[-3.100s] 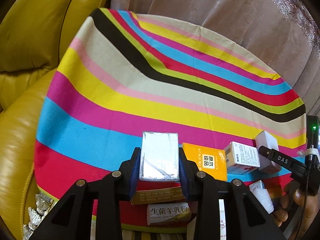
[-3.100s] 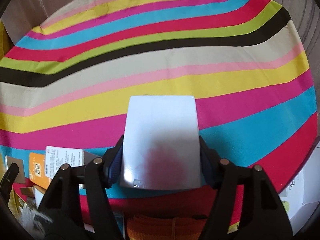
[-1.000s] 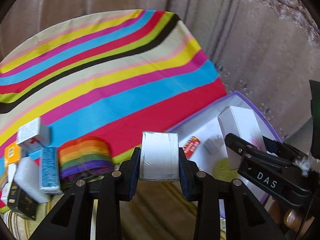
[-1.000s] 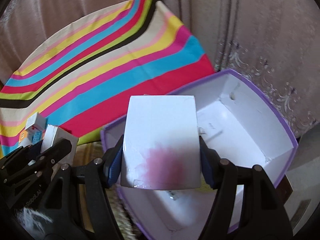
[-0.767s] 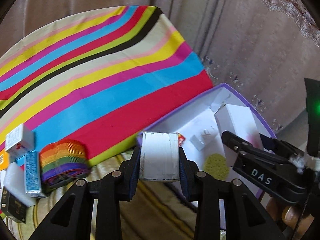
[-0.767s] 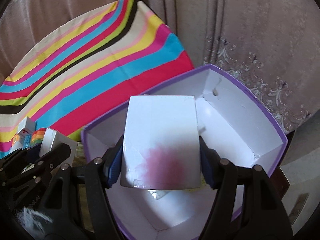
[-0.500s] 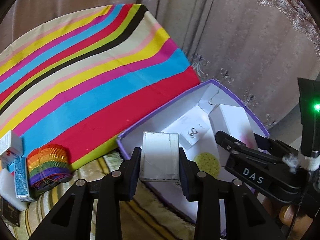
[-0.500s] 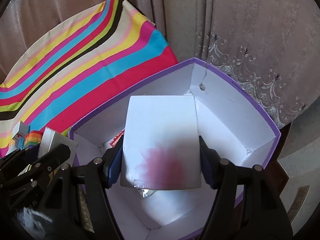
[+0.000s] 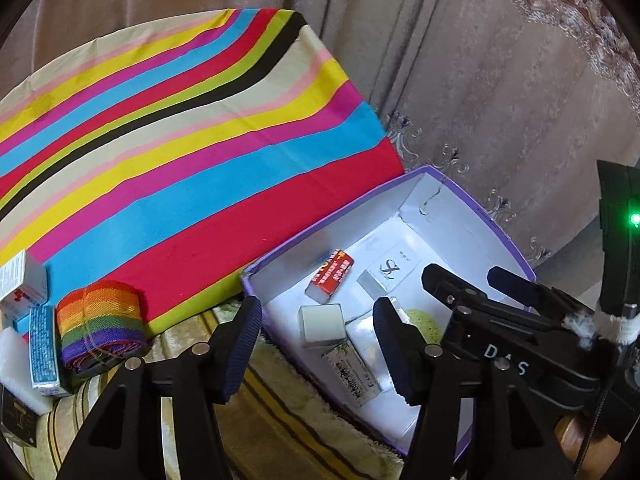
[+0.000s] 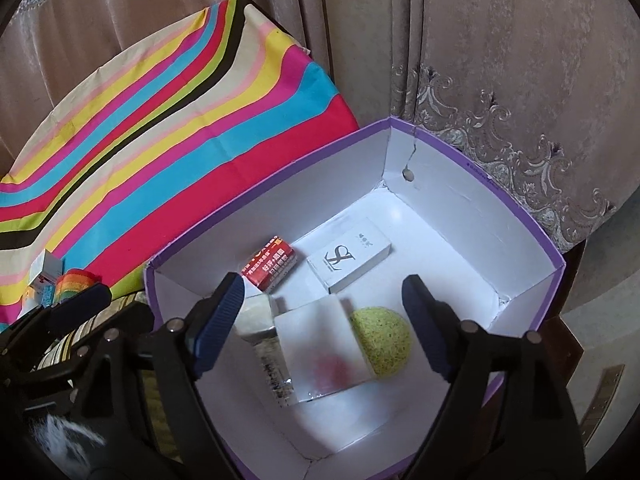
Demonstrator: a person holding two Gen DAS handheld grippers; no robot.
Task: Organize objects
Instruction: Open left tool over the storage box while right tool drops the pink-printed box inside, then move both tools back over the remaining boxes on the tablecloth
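A purple box (image 10: pixel 556 268) with white inner walls stands below both grippers. My left gripper (image 9: pixel 320 346) hangs over the near left corner of the purple box (image 9: pixel 472 200), jaws opening, nothing pressed between them. The silver box (image 9: pixel 322 324) lies loose on the floor below it. My right gripper (image 10: pixel 324 326) is over the middle, jaws opening too. The white box with a pink blot (image 10: pixel 324 354) lies blurred under it, free of the pads, beside the silver box (image 10: pixel 256 314). A green round sponge (image 10: pixel 384 340), a red packet (image 10: pixel 272 266) and a white logo box (image 10: pixel 348 260) also lie inside.
The striped cloth table (image 9: pixel 180 140) is to the left. At its near edge are a rainbow roll (image 9: pixel 100 324), a blue carton (image 9: pixel 42 350) and a small white box (image 9: pixel 22 280). A striped rug (image 9: pixel 288 412) lies under the box, and curtains (image 9: pixel 500 80) hang behind.
Both grippers opened and let go of their boxes. The silver box and the white pink-blotted box now lie in the purple box. Both hands shifted further over it.
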